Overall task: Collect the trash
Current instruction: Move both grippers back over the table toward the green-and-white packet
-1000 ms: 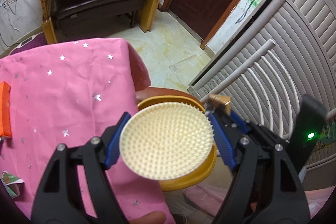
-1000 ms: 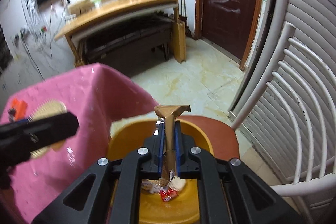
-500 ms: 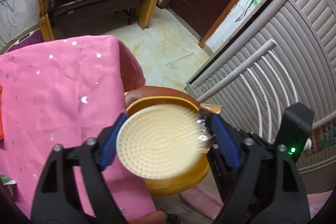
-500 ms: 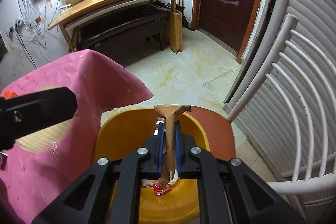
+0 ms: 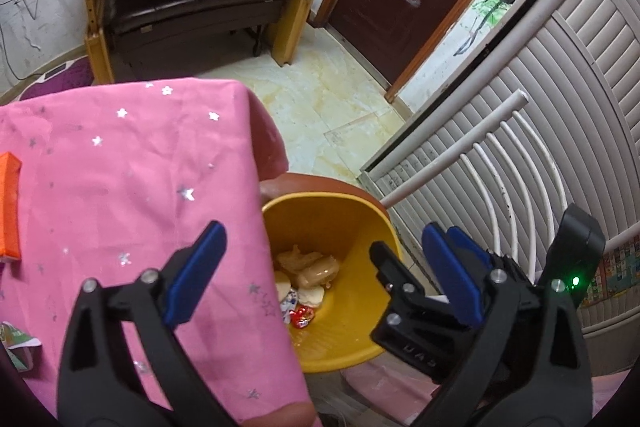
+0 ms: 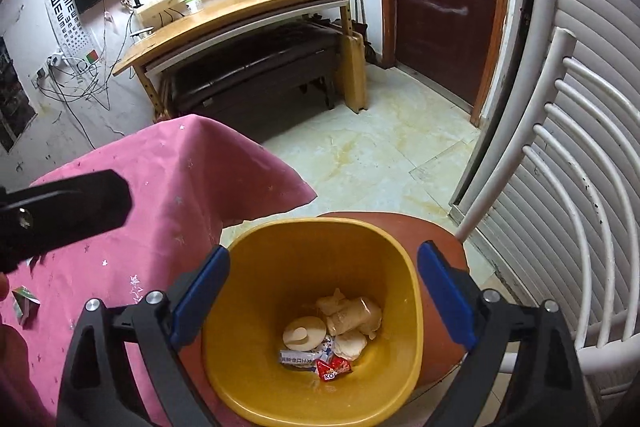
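Left wrist view: left gripper (image 5: 320, 259) jaws wide apart, empty, above yellow bin (image 5: 348, 347); trash pile (image 5: 306, 281) at bin bottom; orange box (image 5: 9, 207) far left on pink tablecloth (image 5: 120, 167).

Right wrist view: right gripper (image 6: 322, 291) jaws spread, empty, over bin. Green scrap (image 6: 25, 301) left on cloth. Risk: grippers close together, could collide or knock bin off chair seat (image 6: 440, 239).

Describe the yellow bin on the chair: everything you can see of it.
The yellow bin looks like smooth plastic, with a rounded-square rim and walls that taper to a smaller floor. It stands upright and open, without a lid, on the reddish-brown chair seat, right beside the hanging edge of the pink tablecloth. At its bottom lies a small heap of trash: pale crumpled wrappers, a round cream disc and a red snack packet. Most of it is unfilled. Both grippers are above it, open, touching nothing.
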A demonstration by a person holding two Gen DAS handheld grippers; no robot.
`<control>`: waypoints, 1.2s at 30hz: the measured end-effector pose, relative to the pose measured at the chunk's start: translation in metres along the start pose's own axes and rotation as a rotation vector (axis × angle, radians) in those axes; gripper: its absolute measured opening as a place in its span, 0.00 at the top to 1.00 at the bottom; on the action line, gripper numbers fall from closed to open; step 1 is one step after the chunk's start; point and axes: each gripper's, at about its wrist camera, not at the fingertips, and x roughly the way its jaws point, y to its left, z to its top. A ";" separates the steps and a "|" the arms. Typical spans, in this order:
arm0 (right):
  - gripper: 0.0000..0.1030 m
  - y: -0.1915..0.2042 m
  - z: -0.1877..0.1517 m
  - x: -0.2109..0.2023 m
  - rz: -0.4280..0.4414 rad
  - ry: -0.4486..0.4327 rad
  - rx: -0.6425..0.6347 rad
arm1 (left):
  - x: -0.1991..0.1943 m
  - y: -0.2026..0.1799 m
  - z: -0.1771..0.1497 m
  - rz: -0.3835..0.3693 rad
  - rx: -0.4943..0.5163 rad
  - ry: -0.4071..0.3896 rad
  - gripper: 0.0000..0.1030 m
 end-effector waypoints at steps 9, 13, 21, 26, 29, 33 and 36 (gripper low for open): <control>0.13 0.013 0.003 -0.004 -0.018 -0.025 -0.026 | -0.033 0.025 -0.006 0.025 -0.022 -0.058 0.09; 0.12 0.028 0.007 -0.011 -0.013 -0.053 -0.058 | -0.058 0.047 -0.017 0.070 -0.006 -0.096 0.09; 0.09 0.088 0.014 -0.025 0.067 -0.113 -0.182 | -0.106 0.113 -0.038 0.165 -0.018 -0.137 0.07; 0.09 0.126 0.015 -0.021 0.126 -0.111 -0.258 | -0.138 0.156 -0.043 0.218 -0.060 -0.167 0.07; 0.09 0.146 0.012 -0.019 0.162 -0.110 -0.282 | -0.148 0.174 -0.049 0.257 -0.077 -0.181 0.06; 0.09 0.170 0.012 -0.015 0.190 -0.103 -0.324 | -0.153 0.192 -0.056 0.285 -0.096 -0.171 0.06; 0.09 0.182 0.010 -0.012 0.189 -0.100 -0.353 | -0.152 0.202 -0.062 0.284 -0.107 -0.155 0.06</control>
